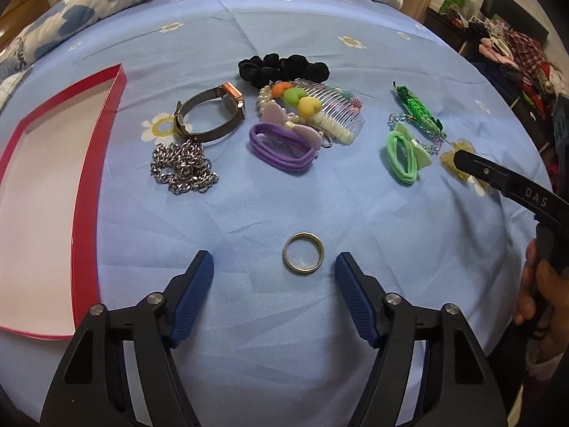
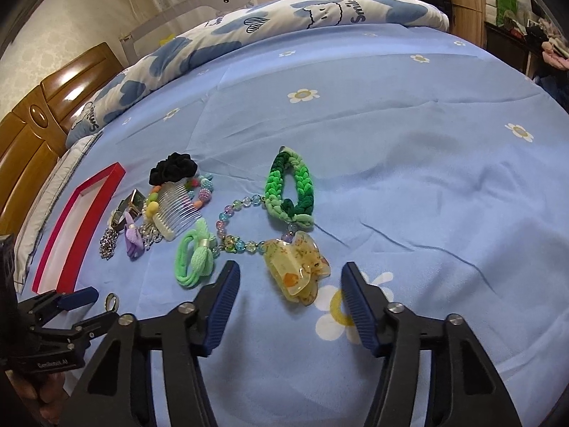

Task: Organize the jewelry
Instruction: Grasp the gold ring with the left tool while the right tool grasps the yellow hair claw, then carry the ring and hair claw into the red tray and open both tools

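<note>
Left gripper (image 1: pixel 274 265) sits low over the bed sheet (image 1: pixel 320 356), jaws spread wide, nothing held; the ring (image 1: pixel 304 252) lies flat on the sheet between the 2 fingertips, closer to the right one, touching neither. Right gripper (image 2: pixel 290 275) also has its jaws wide open and empty, with the yellow claw clip (image 2: pixel 297 270) on the sheet just ahead, between the tips, not touched.

Red box (image 1: pixel 39 192), open, white inside, lies at the left edge of the bed. Near it: silver chain (image 1: pixel 183 167) bunched up, watch (image 1: pixel 213 115) just behind it. Middle cluster, items overlapping: purple hair tie (image 1: pixel 281 146) with bow, clear comb (image 1: pixel 327 106), heart beads, pearl beads, black scrunchie (image 1: pixel 282 66) at the back. Right cluster: green hair tie (image 1: pixel 403 158) with bow, beaded bracelet (image 2: pixel 234 220) running under the green braided band (image 2: pixel 290 186) and reaching the claw clip.

Right wrist view shows the left gripper at lower left with the ring just beyond its tip. Patterned duvet (image 2: pixel 284 17) is bunched along the far side of the bed; wooden headboard (image 2: pixel 42 114) at left.
</note>
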